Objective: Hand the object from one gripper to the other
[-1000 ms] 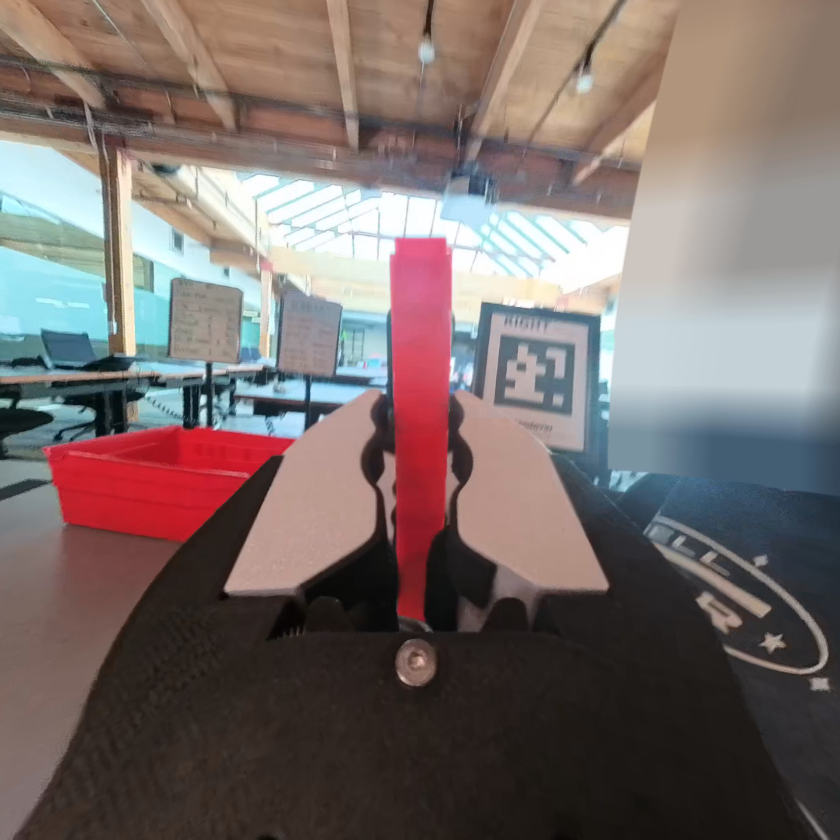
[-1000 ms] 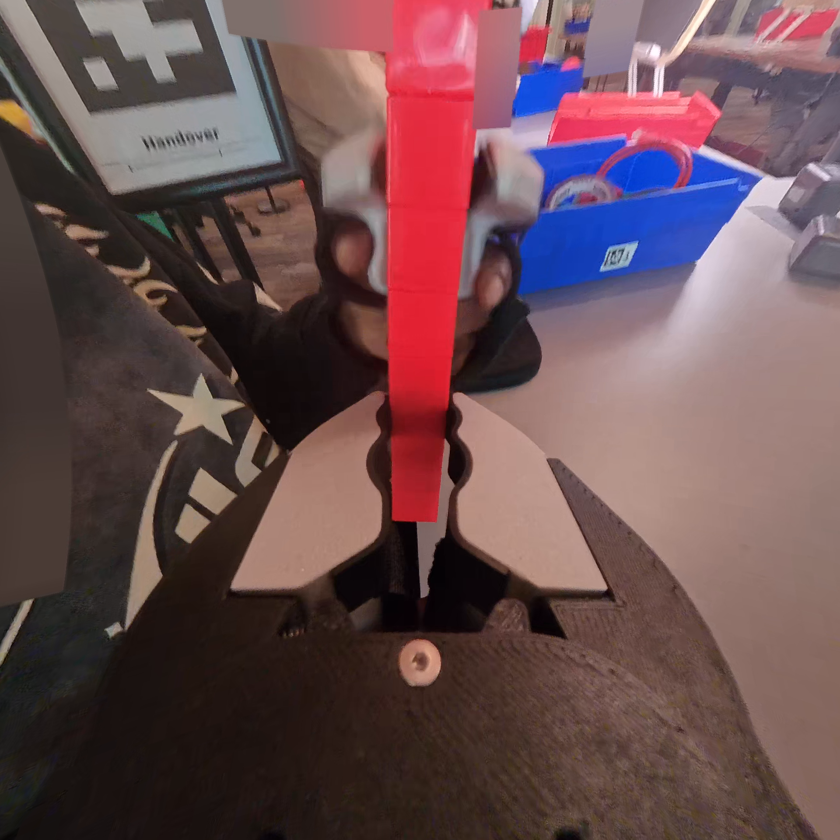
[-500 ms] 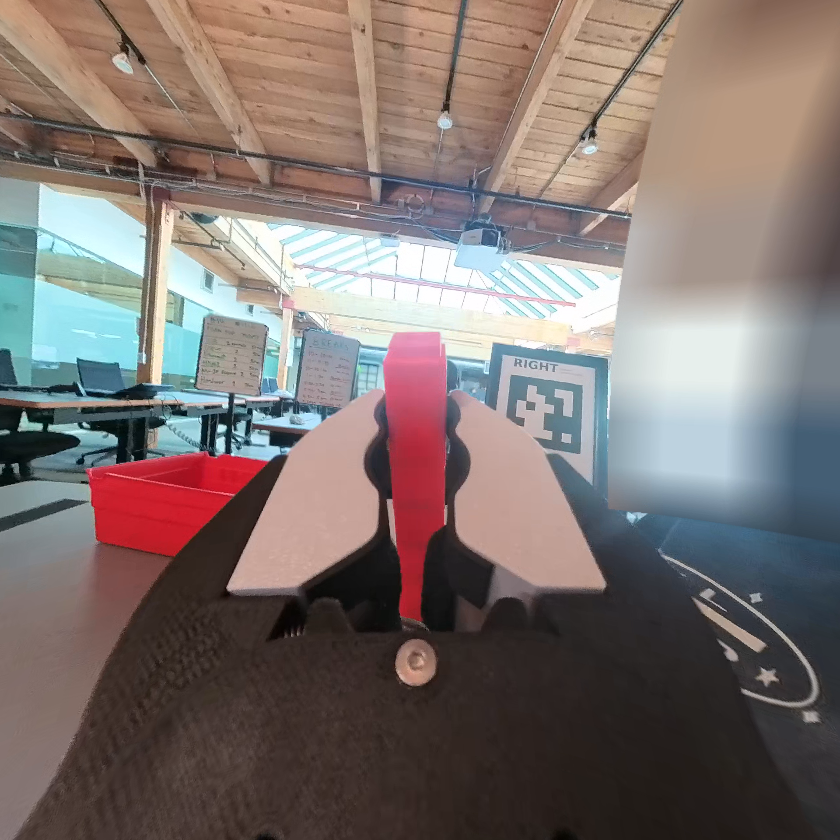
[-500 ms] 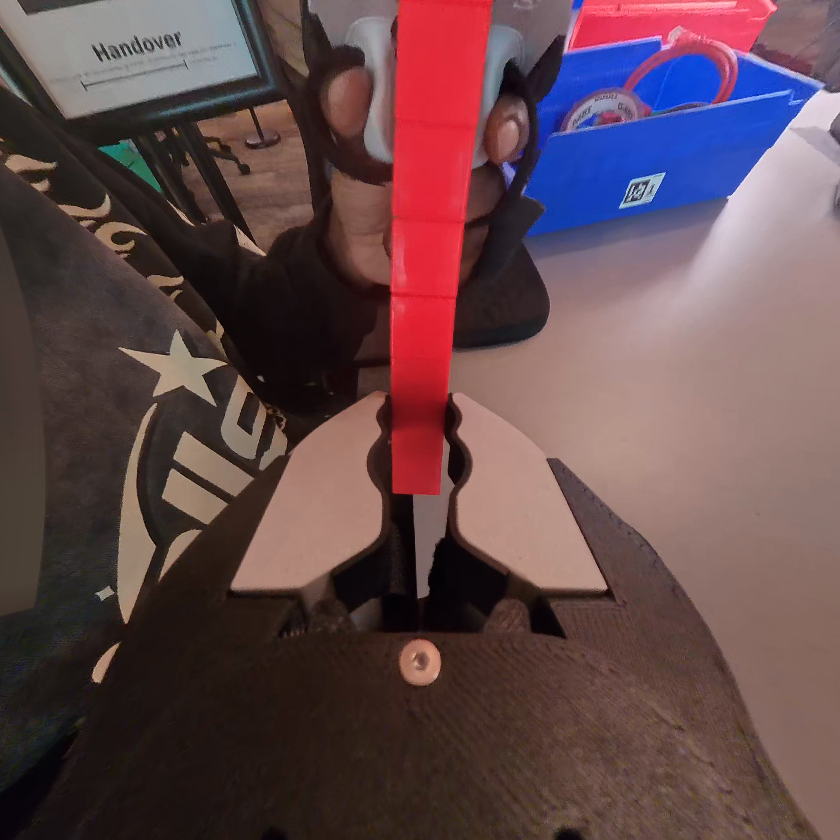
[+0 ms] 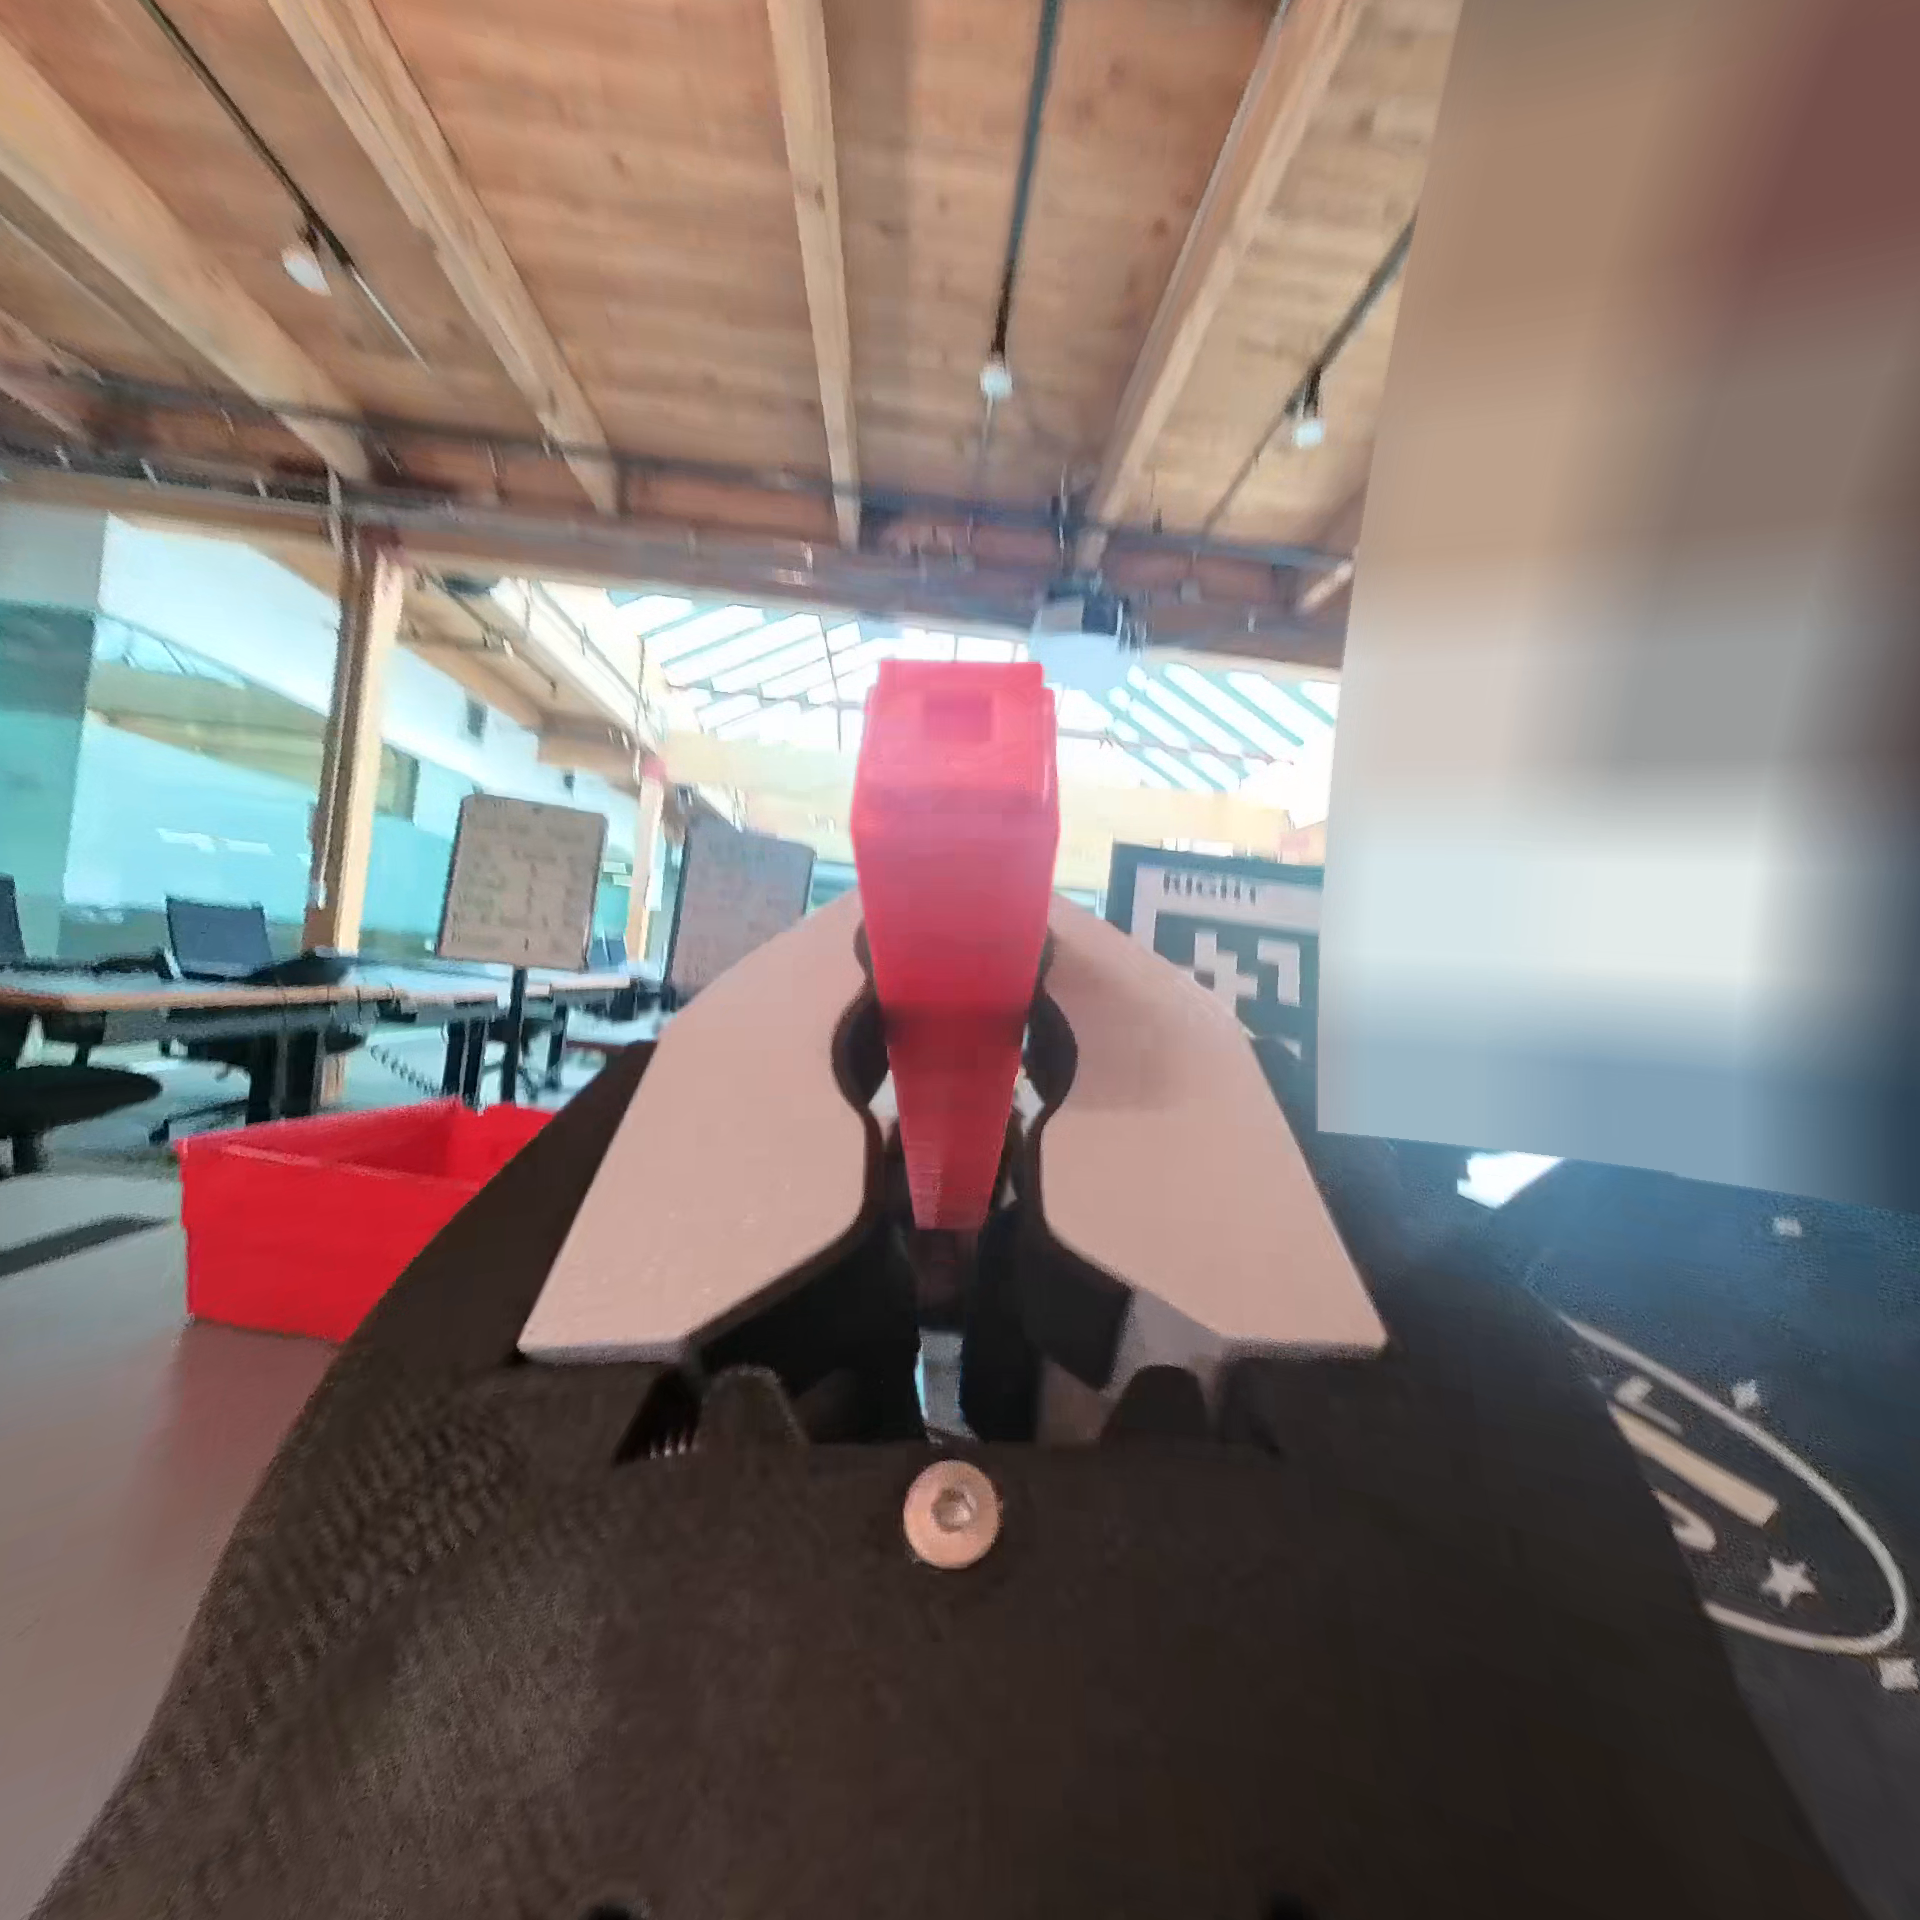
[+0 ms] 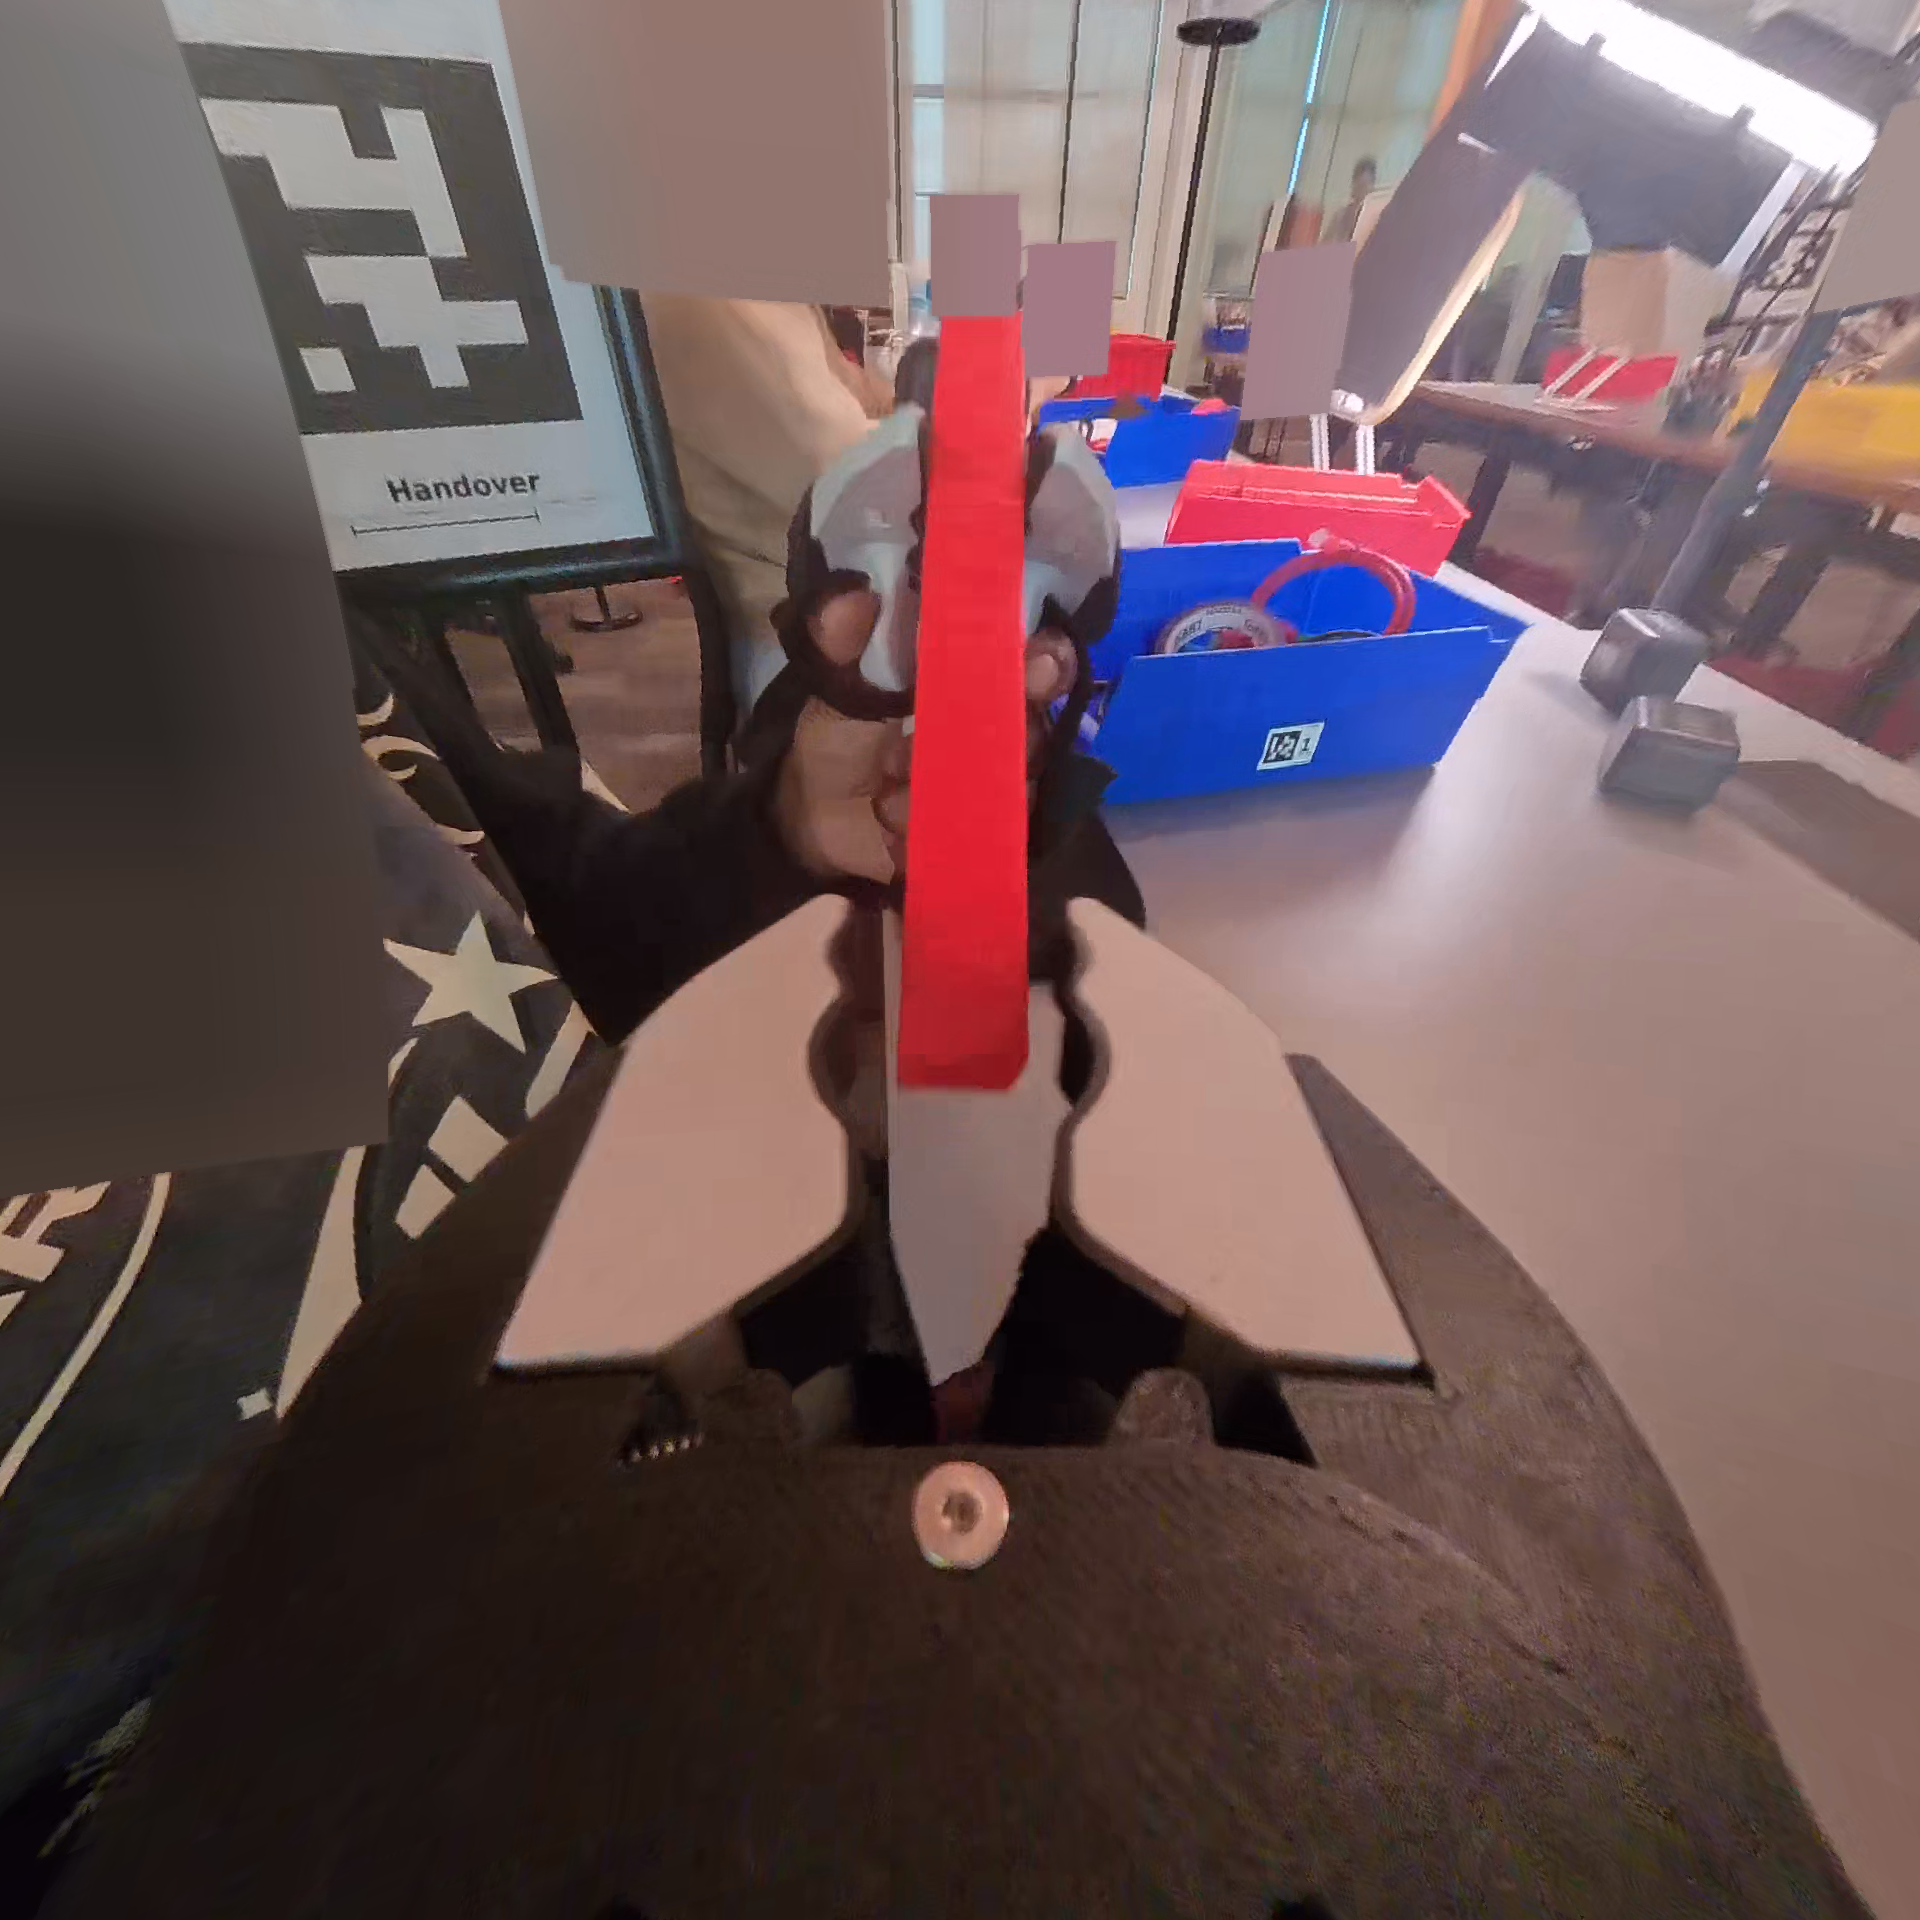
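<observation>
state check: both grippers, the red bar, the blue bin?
left gripper: shut on red bar
right gripper: open, fingers either side of the bar's end
red bar: off the table, held by the left gripper
blue bin: open-topped, on the table, holding tape rolls

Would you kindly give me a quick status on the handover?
Left gripper shut on red bar. Right gripper open, its fingers either side of the bar's near end, not gripping. Nothing in the way.

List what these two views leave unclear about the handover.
1. Right wrist view: red bar, far end under a mosaic patch.
2. Right wrist view: whether right gripper touches the bar; motion blur.
3. Left wrist view: bar's near end, buried inside left gripper.
</observation>
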Available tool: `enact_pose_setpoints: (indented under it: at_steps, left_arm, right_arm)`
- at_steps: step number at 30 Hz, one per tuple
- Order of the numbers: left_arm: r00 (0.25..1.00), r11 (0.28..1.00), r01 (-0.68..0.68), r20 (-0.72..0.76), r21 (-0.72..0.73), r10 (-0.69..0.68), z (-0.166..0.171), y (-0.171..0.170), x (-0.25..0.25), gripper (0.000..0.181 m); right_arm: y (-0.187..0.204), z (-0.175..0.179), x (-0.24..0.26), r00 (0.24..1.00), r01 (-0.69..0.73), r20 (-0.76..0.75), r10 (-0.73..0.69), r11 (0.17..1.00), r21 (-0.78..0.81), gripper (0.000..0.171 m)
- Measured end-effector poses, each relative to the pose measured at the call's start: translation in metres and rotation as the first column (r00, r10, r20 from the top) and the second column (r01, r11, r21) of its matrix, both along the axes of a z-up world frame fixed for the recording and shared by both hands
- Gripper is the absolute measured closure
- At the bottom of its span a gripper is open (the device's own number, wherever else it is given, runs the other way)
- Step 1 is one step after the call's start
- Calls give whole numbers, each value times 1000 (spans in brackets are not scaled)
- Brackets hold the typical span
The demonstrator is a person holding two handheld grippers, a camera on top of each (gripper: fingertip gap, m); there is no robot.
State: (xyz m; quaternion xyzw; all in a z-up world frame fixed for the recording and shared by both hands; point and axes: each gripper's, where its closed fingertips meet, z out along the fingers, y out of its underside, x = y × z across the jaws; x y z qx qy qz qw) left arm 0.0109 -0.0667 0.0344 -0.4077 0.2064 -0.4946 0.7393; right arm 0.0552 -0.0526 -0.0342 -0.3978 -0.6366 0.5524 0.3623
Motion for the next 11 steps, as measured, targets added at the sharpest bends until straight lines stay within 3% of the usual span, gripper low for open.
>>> enact_pose_setpoints:
  at_steps: [4,8,11]
  left_arm:
    - [997,999,12,71,42,-15,8,-6,-7,159]
    - [997,999,39,-62,9,-38,-5,-3,6,156]
    - [997,1000,10,-75,-5,-11,-7,1,10,158]
  right_arm:
    - [-3,10,1,996,-37,-80,36,999,-6,148]
    - [0,18,10,993,-65,-101,59,996,-62,149]
    - [7,34,15,983,-68,-178,43,988,-138,149]
